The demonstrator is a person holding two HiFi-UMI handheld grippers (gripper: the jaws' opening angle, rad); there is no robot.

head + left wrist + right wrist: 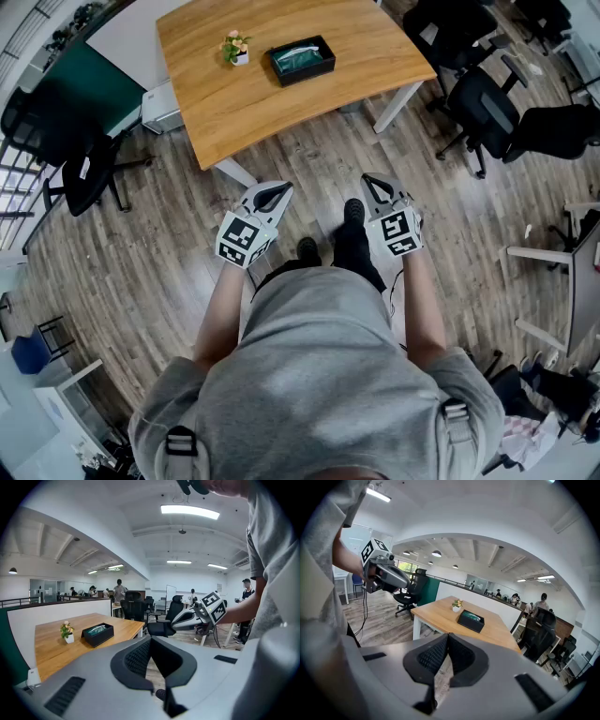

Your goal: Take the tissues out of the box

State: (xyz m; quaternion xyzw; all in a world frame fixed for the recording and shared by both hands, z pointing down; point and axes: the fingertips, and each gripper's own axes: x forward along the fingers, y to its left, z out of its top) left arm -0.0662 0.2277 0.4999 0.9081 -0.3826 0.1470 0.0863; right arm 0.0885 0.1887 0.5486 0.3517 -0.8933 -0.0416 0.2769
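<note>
A black tissue box (pixel 302 59) with pale tissue showing in its top sits on the wooden table (pixel 253 103), well ahead of me. The left gripper view shows the box (pixel 97 633) at the left; the right gripper view shows the box (pixel 471 620) near the middle. My left gripper (pixel 278 190) and right gripper (pixel 371 180) are held side by side at waist height, short of the table. Both are shut with nothing between the jaws, as seen close up on the left gripper (pixel 150 640) and the right gripper (pixel 447 637).
A small potted plant (pixel 236 47) stands left of the box. Black office chairs (pixel 483 108) are at the right, and another chair (pixel 89 173) is at the left. The floor is wood planks. People stand far off in the office (pixel 118 588).
</note>
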